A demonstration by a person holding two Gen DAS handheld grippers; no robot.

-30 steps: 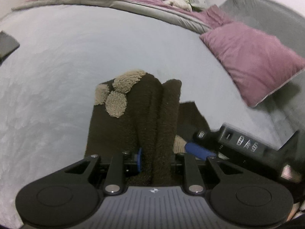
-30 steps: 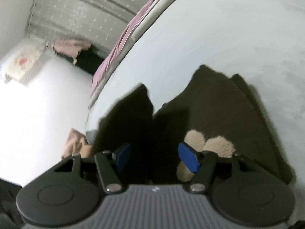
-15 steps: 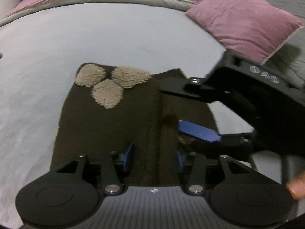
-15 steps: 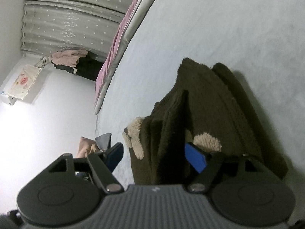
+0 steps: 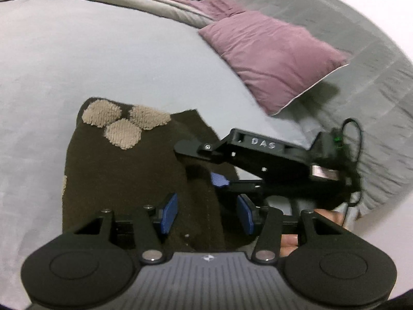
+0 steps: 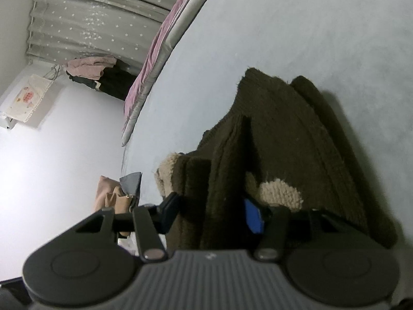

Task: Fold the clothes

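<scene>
Brown fleece garment point(image 5: 124, 180) lies on the bed point(image 5: 77, 64), long axis running away from you; your left gripper point(image 5: 206, 214) gapes over its near edge, your right gripper point(image 6: 214, 211) straddles a fold unclamped.

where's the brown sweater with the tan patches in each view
Left wrist: the brown sweater lies lower left of centre on the grey bedsheet, tan patches at its far end, between the left gripper fingers.
Right wrist: the sweater fills centre right, bunched between the right gripper fingers.
Shared landmark: the tan patches.
</scene>
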